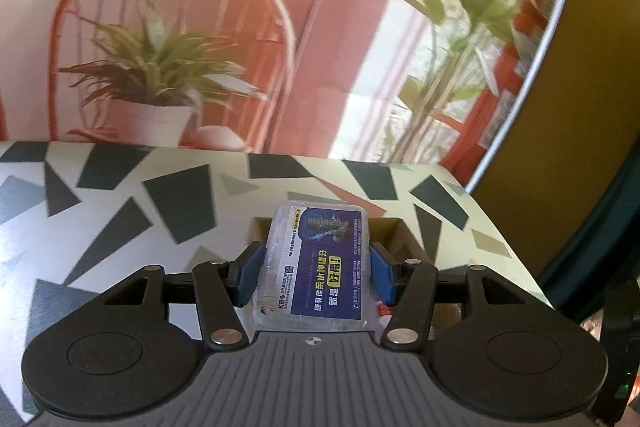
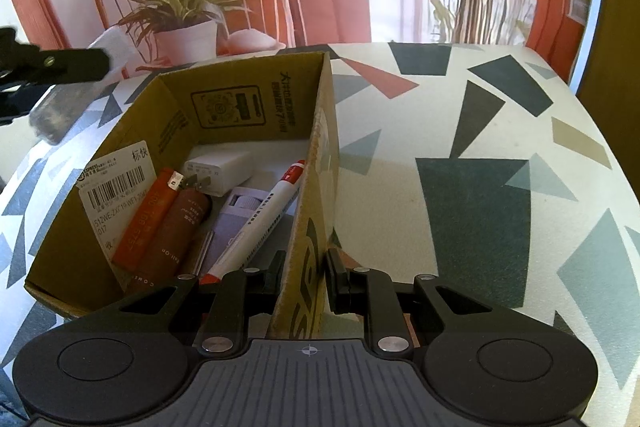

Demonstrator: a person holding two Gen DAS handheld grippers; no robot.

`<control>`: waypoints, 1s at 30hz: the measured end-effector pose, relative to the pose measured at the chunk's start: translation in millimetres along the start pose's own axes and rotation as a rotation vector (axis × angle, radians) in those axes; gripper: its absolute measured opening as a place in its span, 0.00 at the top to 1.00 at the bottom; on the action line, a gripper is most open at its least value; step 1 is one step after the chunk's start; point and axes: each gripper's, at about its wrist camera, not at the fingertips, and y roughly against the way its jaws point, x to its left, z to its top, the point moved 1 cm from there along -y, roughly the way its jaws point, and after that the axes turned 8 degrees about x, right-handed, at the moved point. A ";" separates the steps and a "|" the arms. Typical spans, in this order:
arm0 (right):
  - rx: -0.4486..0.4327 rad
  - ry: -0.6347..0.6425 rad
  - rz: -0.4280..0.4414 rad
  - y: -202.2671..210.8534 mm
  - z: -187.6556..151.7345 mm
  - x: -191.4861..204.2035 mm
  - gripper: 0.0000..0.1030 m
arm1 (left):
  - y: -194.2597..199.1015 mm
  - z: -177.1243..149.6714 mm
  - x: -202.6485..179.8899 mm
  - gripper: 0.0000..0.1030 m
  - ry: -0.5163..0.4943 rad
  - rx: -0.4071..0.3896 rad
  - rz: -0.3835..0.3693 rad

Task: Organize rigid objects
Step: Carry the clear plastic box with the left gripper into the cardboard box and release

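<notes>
My left gripper [image 1: 316,273] is shut on a clear plastic case with a blue printed label [image 1: 322,267], held above the table with the cardboard box [image 1: 400,235] just behind and below it. My right gripper [image 2: 306,277] is shut on the right wall of the open cardboard box [image 2: 320,155]. Inside the box lie a white charger [image 2: 218,167], an orange lighter [image 2: 144,221], a brown tube [image 2: 176,231], a white marker with red cap [image 2: 264,217] and a lilac item [image 2: 234,217]. The left gripper with the case shows at the far left of the right wrist view [image 2: 60,95].
The table [image 2: 480,131] has a white top with dark and pink angular shapes. A backdrop with a potted plant [image 2: 188,39] and an orange chair stands behind it. A yellow panel [image 1: 568,87] stands at the right.
</notes>
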 end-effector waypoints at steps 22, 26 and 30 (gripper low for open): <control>-0.014 -0.016 0.023 1.6 -1.3 -3.1 0.81 | -70.3 -15.7 -27.2 0.43 -0.119 0.186 0.053; -0.013 -0.010 0.021 2.3 -0.4 -1.3 0.80 | -75.9 -14.8 -32.6 0.43 -0.161 0.222 0.081; -0.015 -0.009 0.020 3.1 0.2 0.0 0.80 | -79.7 -13.7 -34.5 0.42 -0.179 0.235 0.113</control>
